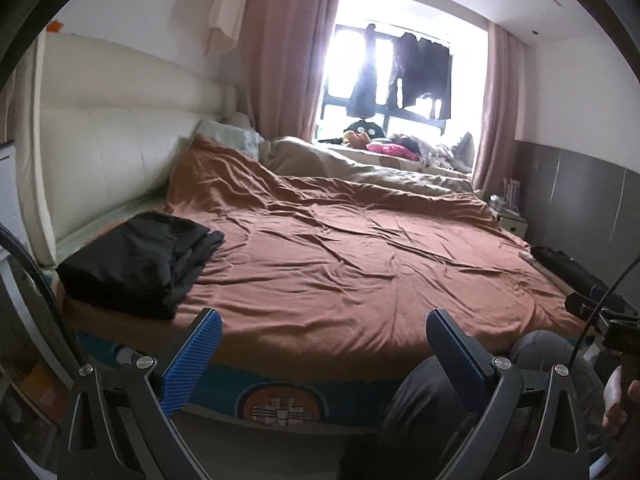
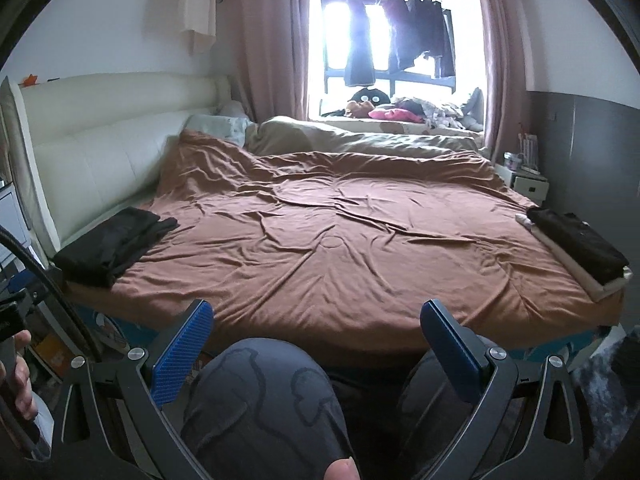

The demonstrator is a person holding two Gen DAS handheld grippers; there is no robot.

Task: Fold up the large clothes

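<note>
A pile of black clothes (image 1: pixel 136 258) lies on the near left corner of the bed, seen in the right wrist view as the same black pile (image 2: pixel 114 242). A folded black garment (image 2: pixel 576 242) rests on a folded white one at the bed's right edge. My left gripper (image 1: pixel 324 320) hangs open over the bed's near edge, holding nothing. My right gripper (image 2: pixel 316 312) is open too, above a person's knees (image 2: pixel 264 396) in grey trousers, well back from both piles.
A rumpled brown cover (image 2: pixel 340 240) spreads over the bed, with a beige quilt (image 2: pixel 360 138) and pillows behind. A cream headboard (image 1: pixel 100 132) stands at left. A white nightstand (image 2: pixel 528 184) sits far right. Dark clothes (image 1: pixel 404 76) hang at the window.
</note>
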